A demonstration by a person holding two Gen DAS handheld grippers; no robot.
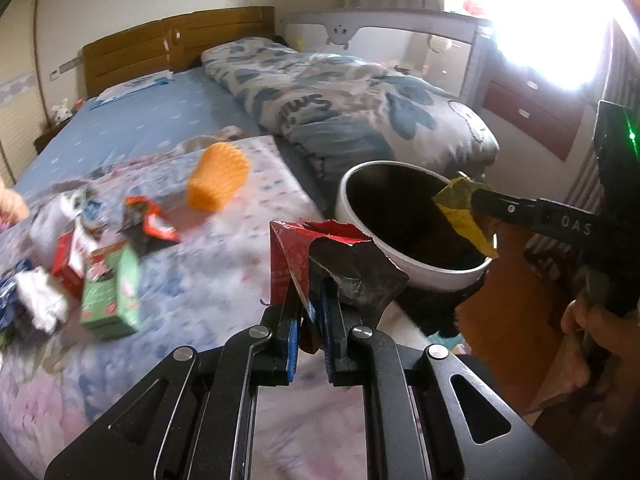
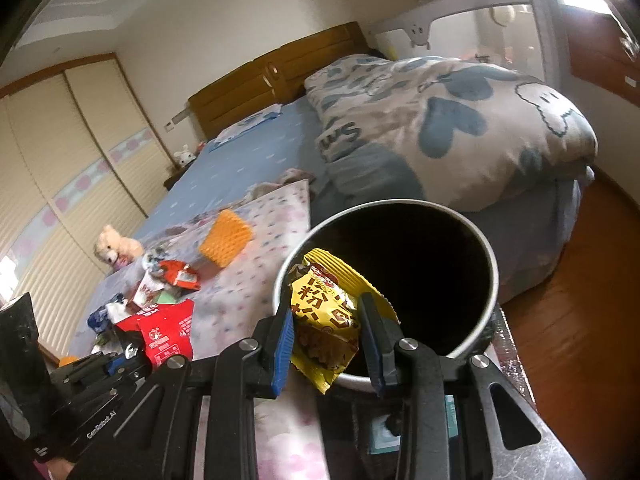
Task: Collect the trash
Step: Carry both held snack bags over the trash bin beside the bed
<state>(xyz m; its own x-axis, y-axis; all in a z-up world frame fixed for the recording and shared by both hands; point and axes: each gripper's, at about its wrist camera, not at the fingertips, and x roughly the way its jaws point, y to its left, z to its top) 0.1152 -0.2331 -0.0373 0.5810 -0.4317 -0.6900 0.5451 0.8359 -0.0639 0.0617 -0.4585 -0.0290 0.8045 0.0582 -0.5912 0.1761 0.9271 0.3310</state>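
My left gripper (image 1: 316,280) is shut on a torn red wrapper (image 1: 340,256) with a silver inside, held just left of the white bin (image 1: 440,276). The same red wrapper (image 2: 164,330) and left gripper (image 2: 120,360) show at the lower left of the right wrist view. My right gripper (image 2: 326,312) is shut on a yellow snack packet (image 2: 324,320) over the near rim of the bin (image 2: 486,312), whose inside is dark. In the left wrist view the right gripper (image 1: 470,200) holds the yellow packet (image 1: 460,212) over the bin mouth.
Several pieces of trash lie on the flowered bedspread (image 1: 240,272): a green carton (image 1: 112,292), a red-and-white box (image 1: 72,260), a red wrapper (image 1: 148,224) and an orange foam net (image 1: 218,176). A folded quilt (image 1: 340,96) lies behind the bin. A teddy bear (image 2: 116,246) sits far left.
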